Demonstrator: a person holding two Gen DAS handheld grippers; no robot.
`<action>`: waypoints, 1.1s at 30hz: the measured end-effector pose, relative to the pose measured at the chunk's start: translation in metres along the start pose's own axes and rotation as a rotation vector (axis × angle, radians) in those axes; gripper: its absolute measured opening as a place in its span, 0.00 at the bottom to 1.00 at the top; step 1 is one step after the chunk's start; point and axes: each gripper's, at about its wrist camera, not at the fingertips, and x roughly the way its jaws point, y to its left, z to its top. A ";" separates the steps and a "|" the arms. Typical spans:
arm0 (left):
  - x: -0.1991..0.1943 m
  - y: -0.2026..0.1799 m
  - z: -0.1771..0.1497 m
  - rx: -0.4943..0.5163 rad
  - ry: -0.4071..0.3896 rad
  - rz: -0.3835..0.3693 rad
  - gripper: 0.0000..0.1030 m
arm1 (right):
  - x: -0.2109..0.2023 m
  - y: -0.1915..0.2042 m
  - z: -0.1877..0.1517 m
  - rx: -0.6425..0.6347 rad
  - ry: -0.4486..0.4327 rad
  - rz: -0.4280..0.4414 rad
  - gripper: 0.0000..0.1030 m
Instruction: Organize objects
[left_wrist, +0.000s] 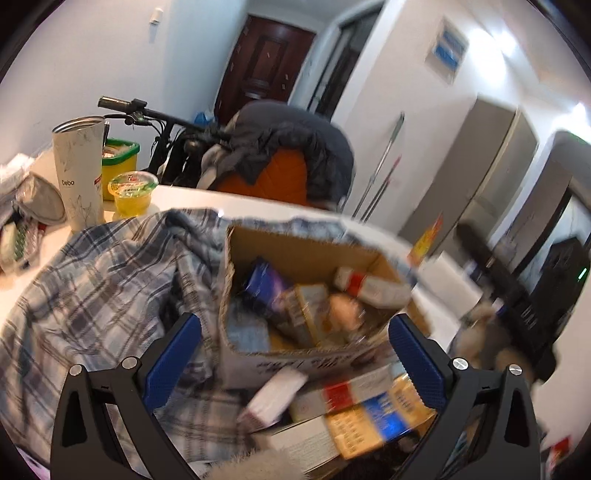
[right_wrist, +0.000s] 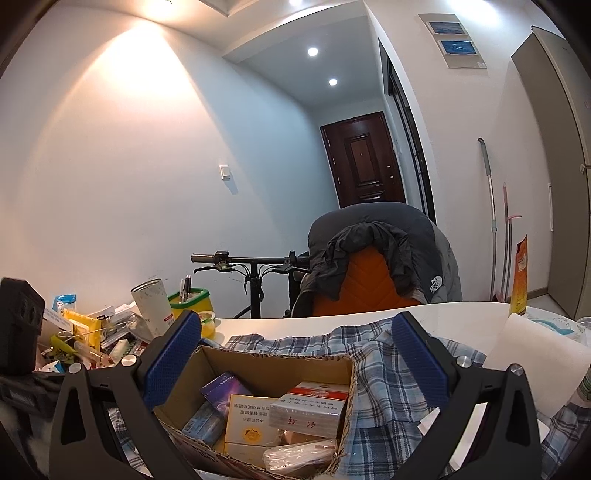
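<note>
Presently, both tools, left tool (left_wrist: 295, 343) and right tool (right_wrist: 295, 350), hang wide open and empty above the cardboard box (right_wrist: 258, 402) on the plaid shirt (right_wrist: 388, 354); sorting appears under way, and the next move probably requires selecting another loose packet (left_wrist: 275, 397).

Indoor room lit by recessed ceiling spotlights (right_wrist: 313, 51), with a warm glow washing down the white wall (right_wrist: 110, 147). Right wrist view was sharp and evenly bright. Left wrist view was smeared by motion blur, worst on the cardboard box (left_wrist: 295, 295) contents and right side. Both showed heavy fisheye bending and dark vignette corners.
</note>
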 end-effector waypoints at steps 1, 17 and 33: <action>0.005 -0.001 -0.001 0.052 0.053 0.010 1.00 | 0.000 0.000 0.000 0.003 0.004 0.002 1.00; 0.027 -0.007 -0.057 0.556 0.222 -0.052 0.42 | 0.000 -0.001 -0.001 0.026 0.015 0.033 1.00; 0.001 -0.002 -0.043 0.484 0.114 -0.216 0.20 | -0.002 -0.006 0.001 0.066 0.002 0.056 1.00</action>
